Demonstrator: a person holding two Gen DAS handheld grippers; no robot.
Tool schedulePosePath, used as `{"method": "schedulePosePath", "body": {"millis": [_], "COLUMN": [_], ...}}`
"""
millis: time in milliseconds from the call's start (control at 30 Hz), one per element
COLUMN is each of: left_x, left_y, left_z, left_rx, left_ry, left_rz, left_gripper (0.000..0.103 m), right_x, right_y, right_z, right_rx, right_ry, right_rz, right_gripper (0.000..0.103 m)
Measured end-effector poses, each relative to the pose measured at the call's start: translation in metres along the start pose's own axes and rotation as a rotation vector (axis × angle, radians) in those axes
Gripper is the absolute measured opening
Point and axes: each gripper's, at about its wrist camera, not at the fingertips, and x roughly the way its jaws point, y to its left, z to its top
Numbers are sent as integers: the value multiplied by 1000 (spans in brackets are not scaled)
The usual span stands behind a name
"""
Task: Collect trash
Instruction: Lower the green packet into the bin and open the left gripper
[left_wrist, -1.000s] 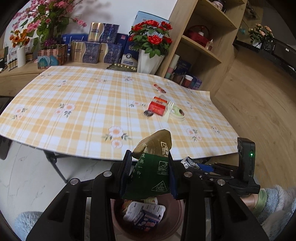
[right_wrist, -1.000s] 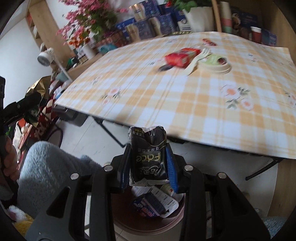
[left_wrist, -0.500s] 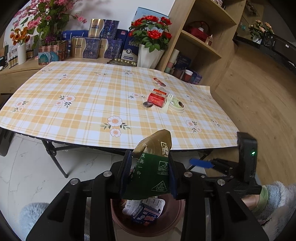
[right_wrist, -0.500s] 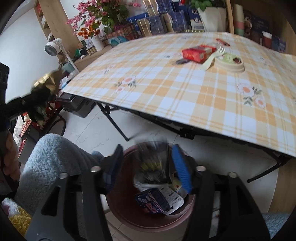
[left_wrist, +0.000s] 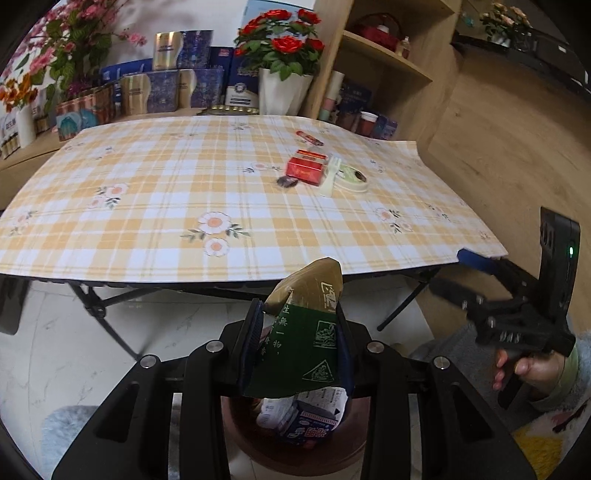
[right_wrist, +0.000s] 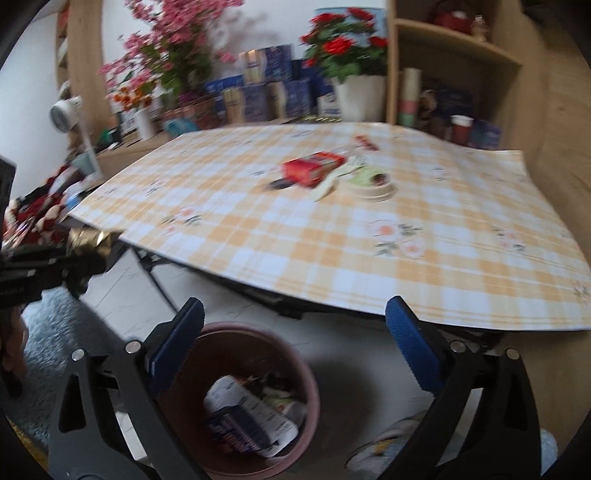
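Observation:
My left gripper (left_wrist: 298, 314) is shut on a green and gold wrapper (left_wrist: 306, 332), held right over the brown bin (left_wrist: 240, 432). My right gripper (right_wrist: 294, 308) hangs above the same bin (right_wrist: 207, 350); its jaws are opening wide and nothing is between them. The bin holds white paper and a blue packet (right_wrist: 236, 428). On the checked table lie a red box (right_wrist: 314, 168), a round lid with a fork (right_wrist: 369, 182), a small dark wrapper (left_wrist: 286, 181) and a red stick wrapper (left_wrist: 309, 137).
The table (left_wrist: 147, 206) stands on folding legs (left_wrist: 96, 306) just behind the bin. Flower pots and boxes line its far side, beside a wooden shelf (left_wrist: 384, 59). A hand (left_wrist: 524, 369) holds the right gripper at the right edge of the left wrist view.
The right gripper's jaws spread apart and the black packet dropped out of them toward the bin. The right view tilted up toward the table. The left gripper sank slightly, wrapper still held.

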Motion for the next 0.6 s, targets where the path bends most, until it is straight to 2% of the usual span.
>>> {"method": "schedulePosePath", "body": {"millis": [133,267,400,600], "left_x": [14,28,44,50], "left_y": [-10,-14,-16,-24], "left_z": [-10,-15,-21,-23], "left_rx": [59,72,77,105], "left_ry": [45,82,143,152], "left_rz": [-14,-56,-57,-55], "left_gripper": [35,35,35,36], "right_x": [1,3,5,5], "right_y": [-14,-16,-18,-18], "right_z": [-3,-4,-4,-6], "right_rx": [58,68,75,78], "right_ry": [-9,-13,-11,1], "right_rz": [-62,-109,-115,-115], "right_gripper": [97,97,97,97]}}
